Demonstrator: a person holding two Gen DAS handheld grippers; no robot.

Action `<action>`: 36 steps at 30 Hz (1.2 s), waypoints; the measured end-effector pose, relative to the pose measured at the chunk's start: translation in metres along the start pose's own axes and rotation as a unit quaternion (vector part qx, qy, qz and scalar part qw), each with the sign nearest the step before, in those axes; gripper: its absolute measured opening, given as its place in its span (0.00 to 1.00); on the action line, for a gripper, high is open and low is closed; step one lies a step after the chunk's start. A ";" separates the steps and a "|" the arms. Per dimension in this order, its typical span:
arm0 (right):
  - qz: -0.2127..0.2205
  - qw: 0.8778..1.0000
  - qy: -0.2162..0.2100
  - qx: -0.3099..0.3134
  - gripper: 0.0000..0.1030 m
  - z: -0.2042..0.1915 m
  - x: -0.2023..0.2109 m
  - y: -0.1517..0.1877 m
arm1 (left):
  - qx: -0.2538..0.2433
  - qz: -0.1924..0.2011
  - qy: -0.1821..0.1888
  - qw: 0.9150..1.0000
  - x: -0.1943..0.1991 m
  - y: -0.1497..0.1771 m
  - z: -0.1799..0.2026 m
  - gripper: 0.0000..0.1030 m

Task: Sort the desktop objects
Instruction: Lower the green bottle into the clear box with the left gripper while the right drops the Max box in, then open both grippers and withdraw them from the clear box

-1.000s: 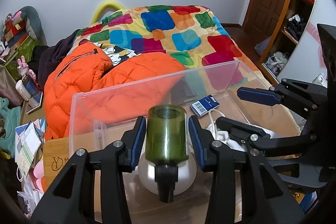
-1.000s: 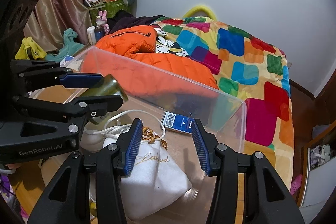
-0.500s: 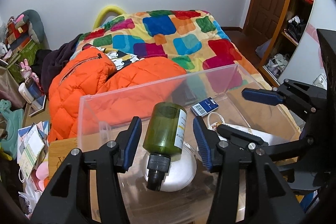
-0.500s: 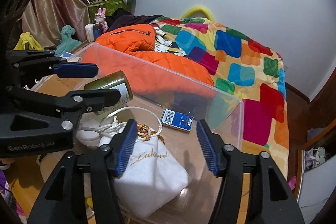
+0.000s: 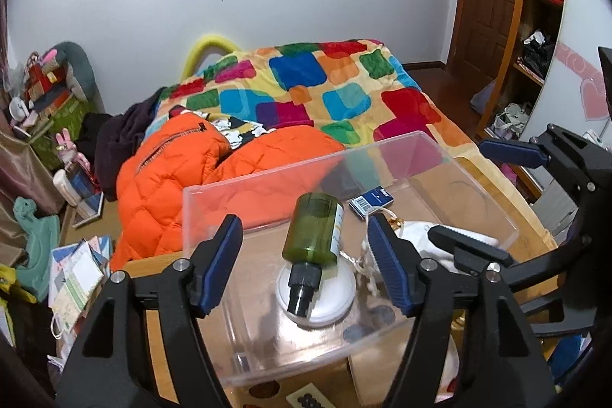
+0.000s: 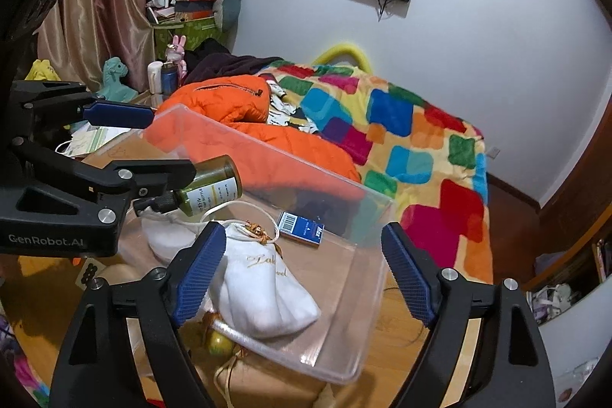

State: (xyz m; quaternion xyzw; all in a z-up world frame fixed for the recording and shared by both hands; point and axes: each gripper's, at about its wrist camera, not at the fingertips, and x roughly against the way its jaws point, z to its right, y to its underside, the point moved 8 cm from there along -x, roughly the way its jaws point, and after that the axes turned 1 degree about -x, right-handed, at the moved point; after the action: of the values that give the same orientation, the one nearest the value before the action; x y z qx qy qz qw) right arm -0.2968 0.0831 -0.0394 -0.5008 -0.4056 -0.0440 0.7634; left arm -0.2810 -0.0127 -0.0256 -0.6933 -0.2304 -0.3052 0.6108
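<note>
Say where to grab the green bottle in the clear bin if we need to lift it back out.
Probably across the wide body of the green bottle, from above. It lies tilted in the clear bin, its black cap low on a white round thing, so the body has two free sides. The cap is narrow and likely slips. The left claw already straddles it, open.

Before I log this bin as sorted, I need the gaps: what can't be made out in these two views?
- Yellow round object: right wrist view, mostly under the white drawstring cloth pouch; identity unclear.
- White round object: left wrist view, partly covered by the green plastic bottle; what it is, unclear.
- Bottle label: print too small.
- Small blue barcode box: lettering too small.
- Clear plastic bin: near edge cut off by the gripper fingers.
</note>
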 end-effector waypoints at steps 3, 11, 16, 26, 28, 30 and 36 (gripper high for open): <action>0.004 1.000 0.002 0.003 0.79 -0.001 0.010 0.001 | -0.004 0.009 -0.003 1.000 0.010 0.000 0.002 0.73; 0.015 1.000 0.010 0.005 0.83 -0.002 0.033 0.009 | -0.003 0.024 -0.006 1.000 0.030 0.004 0.006 0.90; 0.031 0.999 0.009 -0.021 0.96 0.004 0.048 0.013 | 0.002 0.025 -0.020 1.000 0.038 0.014 0.003 0.92; 0.060 0.996 0.022 -0.055 0.99 0.015 0.078 0.027 | 0.035 0.016 -0.022 0.999 0.050 0.047 -0.013 0.92; 0.058 0.996 0.027 -0.061 0.99 0.020 0.080 0.034 | 0.037 0.015 -0.024 0.999 0.052 0.053 -0.017 0.92; 0.055 0.996 0.031 -0.065 0.99 0.024 0.081 0.039 | 0.043 0.012 -0.023 0.999 0.053 0.060 -0.019 0.92; 0.038 0.995 0.038 -0.081 0.99 0.037 0.076 0.063 | 0.041 0.003 -0.003 0.999 0.055 0.075 -0.006 0.92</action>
State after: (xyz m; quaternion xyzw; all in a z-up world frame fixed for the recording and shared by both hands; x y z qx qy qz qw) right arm -0.2376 0.1696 -0.0289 -0.5740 -0.3525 -0.0670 0.7361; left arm -0.1912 -0.0323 -0.0391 -0.6691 -0.2425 -0.2912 0.6393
